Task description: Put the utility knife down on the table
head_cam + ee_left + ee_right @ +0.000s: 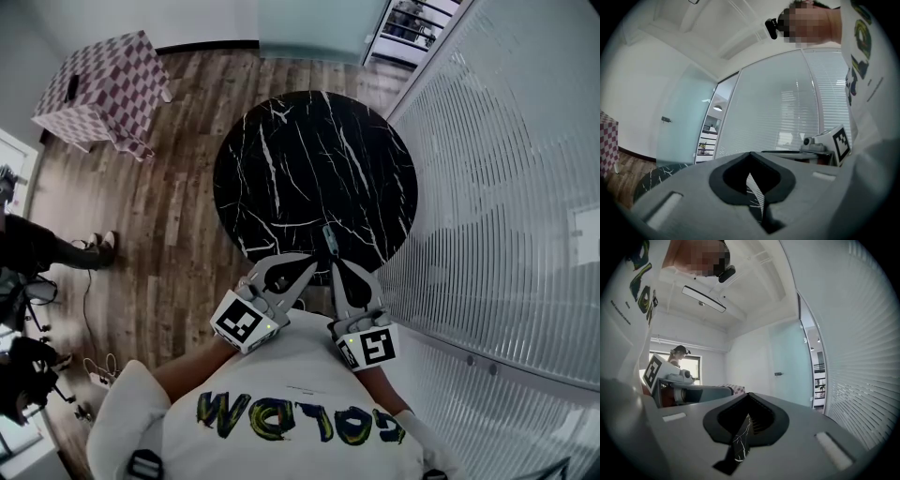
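The round black marble table (pixel 309 150) fills the middle of the head view. The knife does not appear to lie on it yet, so the putting-down is judged still ahead. At upper left a checkered box (pixel 103 89) stands on the floor, and its contents are unseen. At lower centre the right gripper (pixel 334 264) is clenched on the utility knife (pixel 329 242), which juts from its tips over the table's near edge. Just left of it, the left gripper (pixel 305 270) has its jaws pressed together with nothing between them.
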{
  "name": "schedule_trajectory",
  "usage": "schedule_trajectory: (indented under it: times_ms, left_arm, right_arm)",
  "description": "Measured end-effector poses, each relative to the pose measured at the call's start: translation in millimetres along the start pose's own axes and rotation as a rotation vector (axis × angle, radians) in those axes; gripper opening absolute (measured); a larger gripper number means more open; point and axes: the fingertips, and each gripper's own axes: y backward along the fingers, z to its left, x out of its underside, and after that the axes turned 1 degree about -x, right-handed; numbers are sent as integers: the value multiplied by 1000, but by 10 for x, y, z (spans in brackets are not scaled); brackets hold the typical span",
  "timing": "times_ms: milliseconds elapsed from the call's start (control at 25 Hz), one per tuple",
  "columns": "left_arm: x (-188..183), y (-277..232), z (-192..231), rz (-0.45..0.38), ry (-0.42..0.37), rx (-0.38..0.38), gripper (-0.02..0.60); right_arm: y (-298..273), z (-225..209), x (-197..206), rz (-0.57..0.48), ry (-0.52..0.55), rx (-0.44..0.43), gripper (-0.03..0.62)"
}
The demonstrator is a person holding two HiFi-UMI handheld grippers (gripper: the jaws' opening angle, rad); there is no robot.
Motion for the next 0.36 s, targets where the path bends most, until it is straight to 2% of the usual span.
schedule_trajectory:
  times_ms: [200,360]
  left_arm:
    - [80,-3,16,34,14,-4,3]
    - [64,-40,26,24,9,0,3]
  right_arm:
    - [-8,-26,2,4,2,-1,2]
    - [-13,-46,19,8,7,-3,2]
